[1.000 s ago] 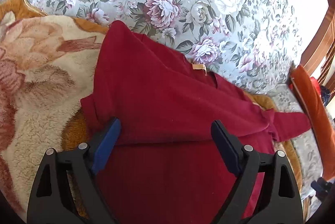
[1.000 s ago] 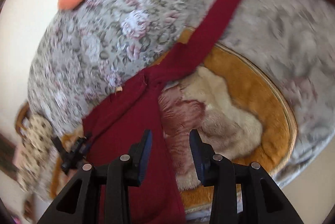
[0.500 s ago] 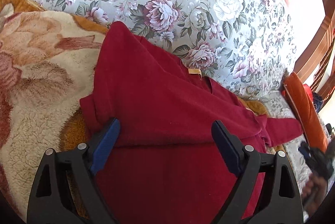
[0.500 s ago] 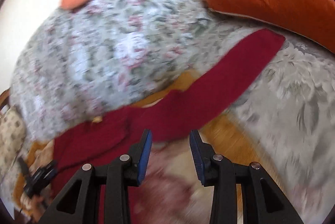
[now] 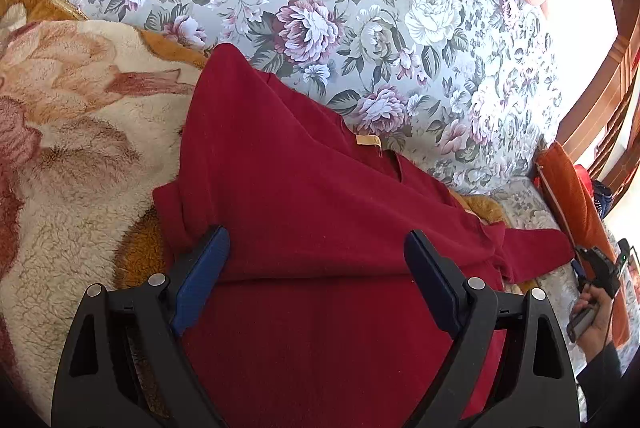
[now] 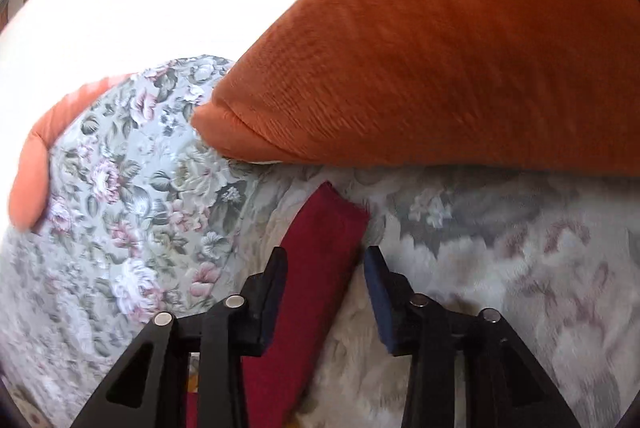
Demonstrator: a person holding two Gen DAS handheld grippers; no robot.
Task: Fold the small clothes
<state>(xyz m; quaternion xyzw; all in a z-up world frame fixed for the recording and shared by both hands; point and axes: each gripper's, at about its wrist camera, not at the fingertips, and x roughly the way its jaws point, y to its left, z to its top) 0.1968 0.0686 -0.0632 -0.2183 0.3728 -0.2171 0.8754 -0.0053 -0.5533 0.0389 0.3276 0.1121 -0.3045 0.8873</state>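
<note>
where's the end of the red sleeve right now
In the right wrist view the sleeve end lies on the floral cover just below the orange cushion, ahead of the right hand-held gripper, whose jaws are opening.

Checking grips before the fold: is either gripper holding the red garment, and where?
Neither. The left gripper is open over the red garment; the right gripper, jaws opening, straddles its sleeve unclamped.

Red garment (image 5: 312, 211): soft matt knit cloth, fine nap, tan woven label at neck.
Fleece blanket (image 5: 72, 155): shaggy, rough pile, cream and ochre.
Floral cover (image 5: 360, 7): smooth printed cloth, matt.
Orange cushion (image 6: 440, 47): ribbed, velvety cloth.
Left tongs (image 5: 316, 264): matt black plastic arms, blue matt pads, shiny metal pins.
Wooden frame (image 5: 600, 99): glossy brown.
</note>
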